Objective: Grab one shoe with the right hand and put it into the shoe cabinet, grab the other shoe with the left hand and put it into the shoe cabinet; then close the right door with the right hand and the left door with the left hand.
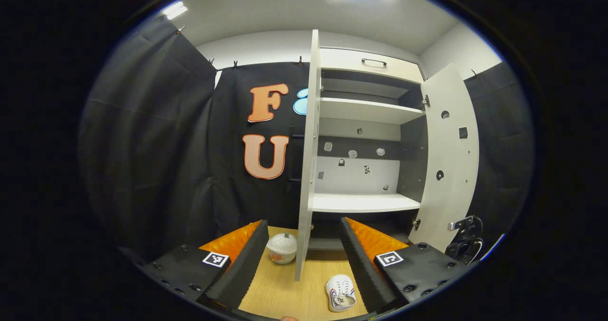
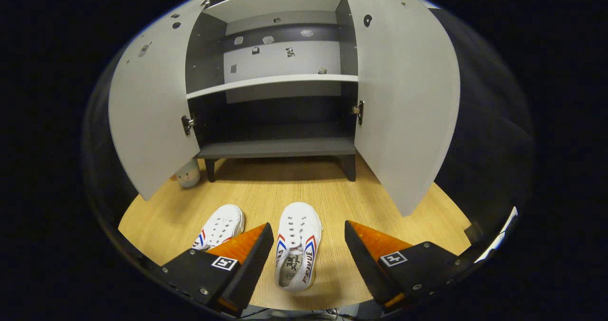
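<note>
Two white canvas lace-up shoes with red and blue side stripes are seen on the wood-grain floor in the right gripper view: one shoe (image 2: 297,245) lies between the widely parted fingers of the right claw (image 2: 308,247), ungripped, and the other shoe (image 2: 219,227) lies just beside it to the left. Printed lettering on the nearer shoe's side and insole cannot be made out. The shoe cabinet (image 2: 278,81), flat-panelled in pale laminate with a dark interior, stands with both doors swung open. In the left gripper view, the left claw (image 1: 301,250) is held wide open and empty, aimed at the cabinet's shelves. A small round white pot (image 1: 282,248) rests by the left door.
</note>
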A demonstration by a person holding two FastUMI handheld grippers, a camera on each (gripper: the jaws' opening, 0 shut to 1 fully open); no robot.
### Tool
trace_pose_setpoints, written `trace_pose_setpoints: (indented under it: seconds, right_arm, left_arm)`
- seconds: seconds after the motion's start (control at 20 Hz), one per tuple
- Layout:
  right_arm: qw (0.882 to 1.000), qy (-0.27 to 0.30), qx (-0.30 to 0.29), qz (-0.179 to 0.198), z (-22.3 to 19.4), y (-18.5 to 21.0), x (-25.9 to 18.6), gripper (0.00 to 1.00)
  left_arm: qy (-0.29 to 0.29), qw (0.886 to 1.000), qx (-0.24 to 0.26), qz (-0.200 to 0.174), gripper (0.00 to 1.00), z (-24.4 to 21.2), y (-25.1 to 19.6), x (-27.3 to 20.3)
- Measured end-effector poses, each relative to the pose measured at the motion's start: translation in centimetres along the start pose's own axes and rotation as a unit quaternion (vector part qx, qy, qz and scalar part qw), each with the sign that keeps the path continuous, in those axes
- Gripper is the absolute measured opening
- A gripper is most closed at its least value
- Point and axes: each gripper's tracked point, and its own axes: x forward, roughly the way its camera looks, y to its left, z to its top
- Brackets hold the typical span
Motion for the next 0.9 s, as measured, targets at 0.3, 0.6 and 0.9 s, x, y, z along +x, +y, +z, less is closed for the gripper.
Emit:
trace_pose_setpoints:
  seconds: [0.3,0.6,0.9]
  right_arm:
    - [0.997,0.064,0.035,0.001,-4.5,-0.1,4.3,0.77]
    - [0.991,0.12,0.061,0.003,-8.2,-0.3,5.9,0.49]
    - [0.988,0.141,0.059,-0.008,-9.4,-0.6,6.5,0.18]
  left_arm:
    - [0.013,1.0,0.0,0.029,0.97,-1.0,1.9,-0.8]
    - [0.023,0.999,0.005,0.043,0.97,-1.7,2.8,-0.8]
    - [0.031,0.999,0.007,0.042,0.96,-2.4,2.6,-0.3]
